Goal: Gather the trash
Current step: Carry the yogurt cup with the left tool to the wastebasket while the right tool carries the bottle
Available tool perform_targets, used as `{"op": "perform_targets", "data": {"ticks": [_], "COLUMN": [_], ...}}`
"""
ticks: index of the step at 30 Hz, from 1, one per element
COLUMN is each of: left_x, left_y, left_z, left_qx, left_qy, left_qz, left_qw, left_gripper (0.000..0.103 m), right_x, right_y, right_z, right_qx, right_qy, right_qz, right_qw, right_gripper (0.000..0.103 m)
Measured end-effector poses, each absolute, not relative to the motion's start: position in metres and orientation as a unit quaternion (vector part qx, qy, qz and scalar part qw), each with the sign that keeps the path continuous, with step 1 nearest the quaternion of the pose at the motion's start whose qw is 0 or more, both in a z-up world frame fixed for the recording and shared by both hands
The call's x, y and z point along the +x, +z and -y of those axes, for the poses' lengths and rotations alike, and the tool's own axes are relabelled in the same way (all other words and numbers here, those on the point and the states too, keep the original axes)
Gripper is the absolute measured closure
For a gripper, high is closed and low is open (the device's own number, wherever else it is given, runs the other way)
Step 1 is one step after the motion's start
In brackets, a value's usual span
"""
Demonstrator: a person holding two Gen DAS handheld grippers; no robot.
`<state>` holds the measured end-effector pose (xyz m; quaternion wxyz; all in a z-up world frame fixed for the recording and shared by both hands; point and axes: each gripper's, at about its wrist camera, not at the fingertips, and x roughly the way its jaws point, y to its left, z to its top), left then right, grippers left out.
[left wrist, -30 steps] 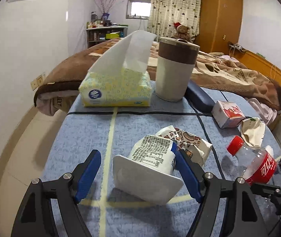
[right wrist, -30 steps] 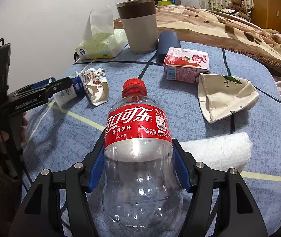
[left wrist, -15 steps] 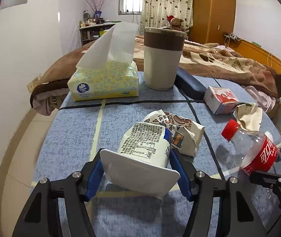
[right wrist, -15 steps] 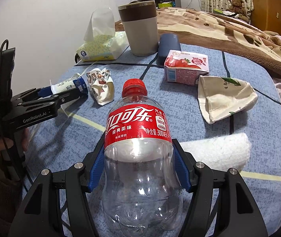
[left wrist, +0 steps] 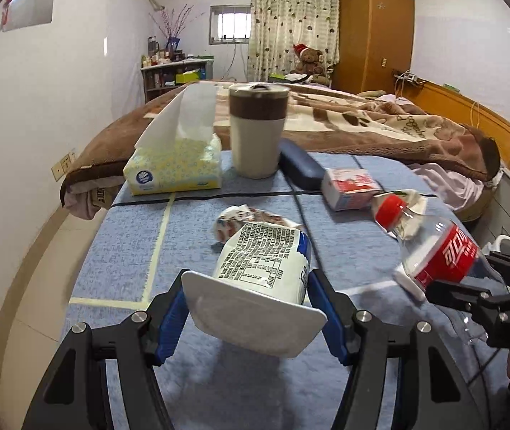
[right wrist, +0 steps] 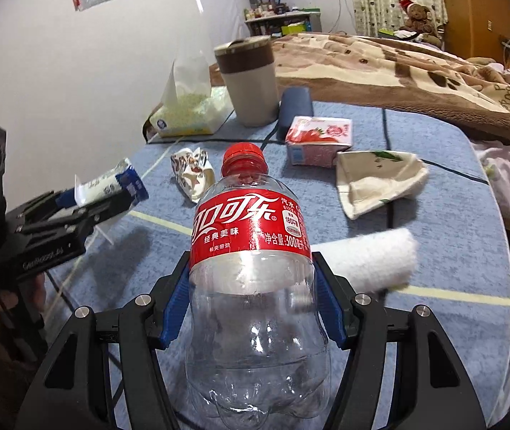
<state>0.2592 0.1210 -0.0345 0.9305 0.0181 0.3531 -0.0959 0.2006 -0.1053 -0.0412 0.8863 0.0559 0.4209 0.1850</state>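
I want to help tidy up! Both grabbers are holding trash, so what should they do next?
Probably carry both pieces off to a bin; none shows here. The left gripper is shut on the yogurt cup, lifted off the table, and the right gripper is shut on the empty bottle. Neither can grab more.

Ahead of me white walls (left wrist: 57, 100) close in a bedroom. A bed (left wrist: 380, 125) under a brown blanket fills the middle, a wooden wardrobe (left wrist: 375, 32) stands beyond, patterned curtains (left wrist: 291, 18) hang beside a small bright window (left wrist: 229, 24), and a cluttered shelf (left wrist: 172, 71) sits left.
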Motion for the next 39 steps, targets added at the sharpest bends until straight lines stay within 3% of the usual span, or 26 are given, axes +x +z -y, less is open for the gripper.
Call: {"op": "perform_targets", "data": {"ticks": [39], "left_x": [0.149], "left_y": [0.030], "left_z": [0.093], "left_qx": [0.056], "left_qy": [-0.243], "left_qz": [-0.285], "left_qw": [0.926], "left_gripper": [0.038], "right_x": [0.109], "right_y": [-0.005], "right_z": [0.287], "right_qx": [0.131], "right_qy": [0.033], "right_qz": [-0.351], "right_qw": [0.927], "right_gripper": [0.039]}}
